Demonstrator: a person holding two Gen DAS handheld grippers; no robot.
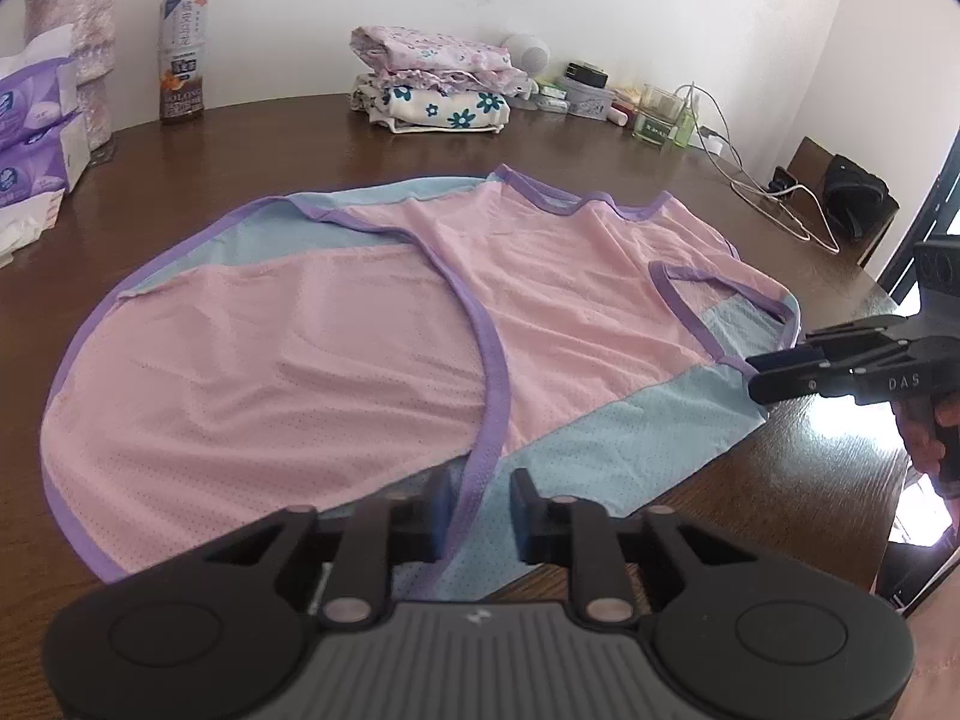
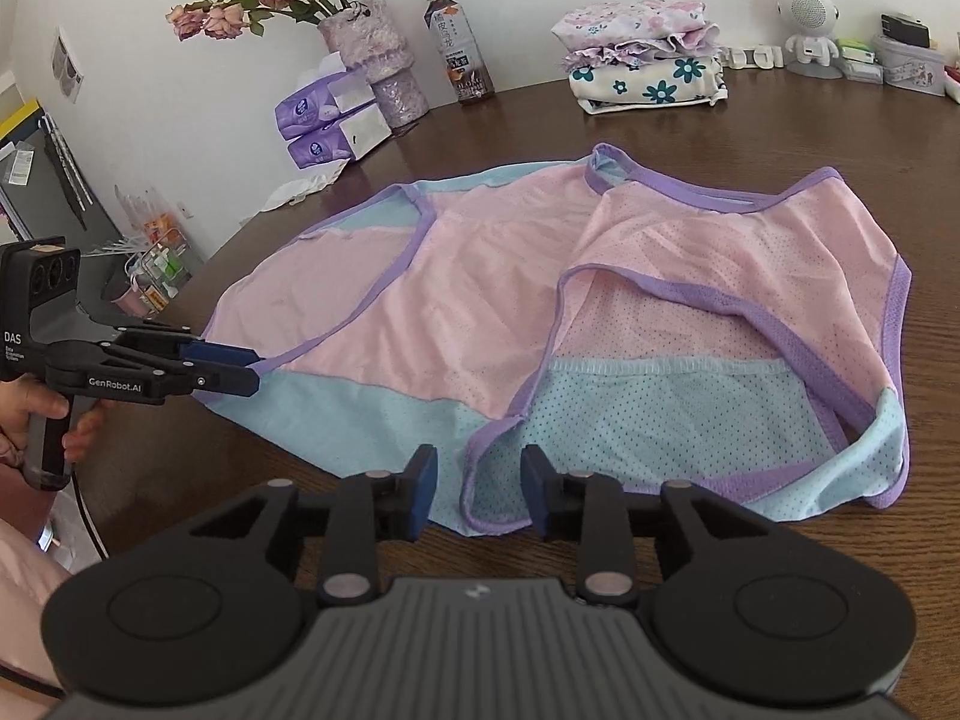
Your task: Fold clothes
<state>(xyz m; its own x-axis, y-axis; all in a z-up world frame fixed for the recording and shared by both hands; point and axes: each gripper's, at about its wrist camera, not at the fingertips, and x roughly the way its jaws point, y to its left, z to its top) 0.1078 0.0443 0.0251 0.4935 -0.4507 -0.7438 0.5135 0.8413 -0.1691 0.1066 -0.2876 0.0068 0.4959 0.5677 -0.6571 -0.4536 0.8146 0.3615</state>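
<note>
I see both grippers, left (image 1: 480,507) and right (image 2: 478,489), jaws released astride the garment (image 1: 336,324) hem at lower centre, on the desk (image 1: 780,468).

I saw the garment (image 1: 372,324) as thin mesh cloth, matt and dotted with fine holes, its purple binding (image 2: 720,294) a coarser knit. The table (image 1: 252,156) looked like dark wood with a visible grain, polished enough to throw glare near its edge. My left gripper (image 1: 480,516) was matt black plastic with small metal pivot pins, its blue pads (image 2: 423,492) looking rubbery. The bottle (image 1: 183,48) was clear glossy plastic with a printed label. The tissue packs (image 2: 324,120) wore shiny film. The folded stack (image 2: 648,60) was soft printed cloth.
</note>
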